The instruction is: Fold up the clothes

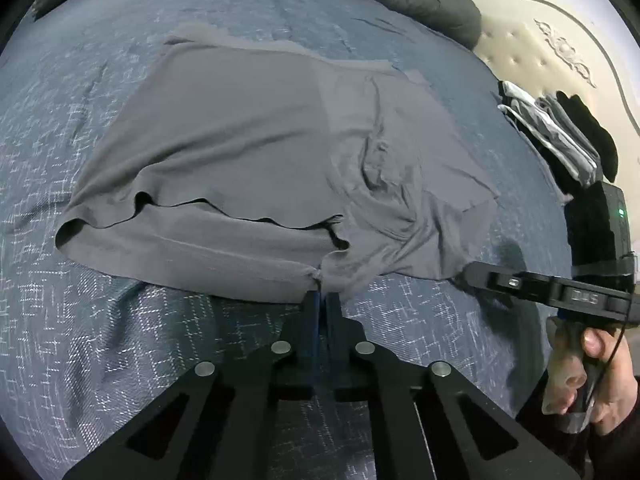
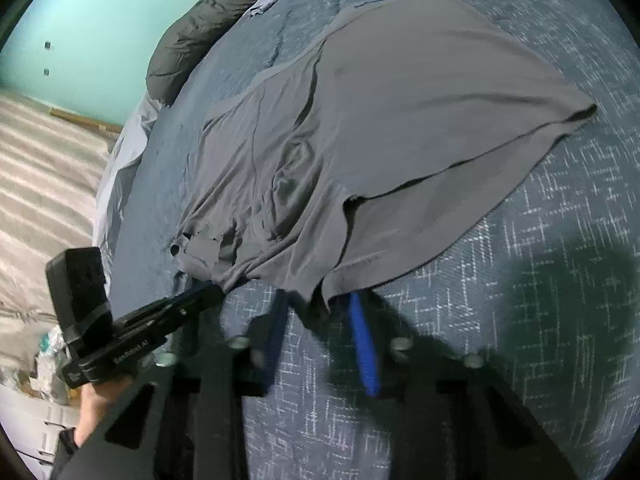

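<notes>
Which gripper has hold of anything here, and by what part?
The left gripper is shut on the grey shorts, pinching the near edge at the crotch. The right gripper is open, its fingers straddling that edge, holding nothing.

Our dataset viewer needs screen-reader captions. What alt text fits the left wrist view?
Left gripper shut on the near edge of grey shorts spread on a blue patterned bedspread. Right gripper reaches the shorts' right corner.
</notes>
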### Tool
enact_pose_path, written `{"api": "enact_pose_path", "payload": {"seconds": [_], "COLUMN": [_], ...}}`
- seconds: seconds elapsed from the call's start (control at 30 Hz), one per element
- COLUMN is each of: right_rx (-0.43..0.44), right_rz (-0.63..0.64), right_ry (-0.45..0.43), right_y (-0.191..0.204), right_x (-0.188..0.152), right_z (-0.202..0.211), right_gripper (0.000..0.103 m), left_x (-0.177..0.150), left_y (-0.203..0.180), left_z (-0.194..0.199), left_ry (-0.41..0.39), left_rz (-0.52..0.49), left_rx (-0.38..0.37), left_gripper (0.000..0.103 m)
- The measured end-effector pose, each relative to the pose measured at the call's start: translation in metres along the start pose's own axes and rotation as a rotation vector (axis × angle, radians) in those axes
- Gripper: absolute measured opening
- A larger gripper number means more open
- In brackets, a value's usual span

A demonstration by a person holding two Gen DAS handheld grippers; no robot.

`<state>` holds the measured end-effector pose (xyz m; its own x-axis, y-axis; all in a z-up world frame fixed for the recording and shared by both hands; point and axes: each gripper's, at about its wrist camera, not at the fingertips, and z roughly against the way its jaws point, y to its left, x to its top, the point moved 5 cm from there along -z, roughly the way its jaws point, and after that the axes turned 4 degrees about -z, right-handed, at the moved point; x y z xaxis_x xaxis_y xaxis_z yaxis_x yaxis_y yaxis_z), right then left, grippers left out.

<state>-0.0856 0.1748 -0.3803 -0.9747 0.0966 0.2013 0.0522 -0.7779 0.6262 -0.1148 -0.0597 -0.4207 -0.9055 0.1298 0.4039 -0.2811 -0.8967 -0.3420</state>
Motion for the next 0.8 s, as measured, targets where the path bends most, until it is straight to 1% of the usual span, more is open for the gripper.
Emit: {"api": "enact_pose_path", "payload": {"seconds": [0.1,0.27,0.3,0.47,0.6,0.73,0.8], "right_rx": [0.01,0.035,0.035,0.003,0.008,0.004,0.005], "right_rz": [0.005,0.012,0.013,0.002,-0.022,-0.005,-0.002], "right_ry": [-0.003,-0.016,-0.018,0.001,0.008,0.005,0.018], "right_y": [-0.001,-0.001,-0.001,-0.013,-0.023,-0.022,-0.023], "right_x": [0.001,0.002,0.002,-0.003,-0.006,-0.006,-0.006], "right_z": [0.002,0.016,0.019,0.021,0.02,0.021,0.017], "right_gripper": [0.004,0.003,0.003,0.003,0.003,0.003,0.003], "left_x": [-0.004,-0.005,-0.003,-0.013,-0.021,-0.021,-0.02], "left_y": [-0.002,-0.005,-0.006,-0.009,0.001,0.003,0.003], "left_z": [0.008,0.016,0.014,0.009,0.006,0.003,0.002], "left_ry": [0.001,-0.003,-0.002,0.028,0.035,0.036,0.037], "left_rz": [-0.015,-0.012,-0.012,-0.008,0.035,0.053,0.059], "left_rx": [-0.006,-0.025,-0.029,-0.027,-0.03,-0.04,-0.047], "left_gripper": [0.003,0.002,0.002,0.002,0.002,0.002,0.002]}}
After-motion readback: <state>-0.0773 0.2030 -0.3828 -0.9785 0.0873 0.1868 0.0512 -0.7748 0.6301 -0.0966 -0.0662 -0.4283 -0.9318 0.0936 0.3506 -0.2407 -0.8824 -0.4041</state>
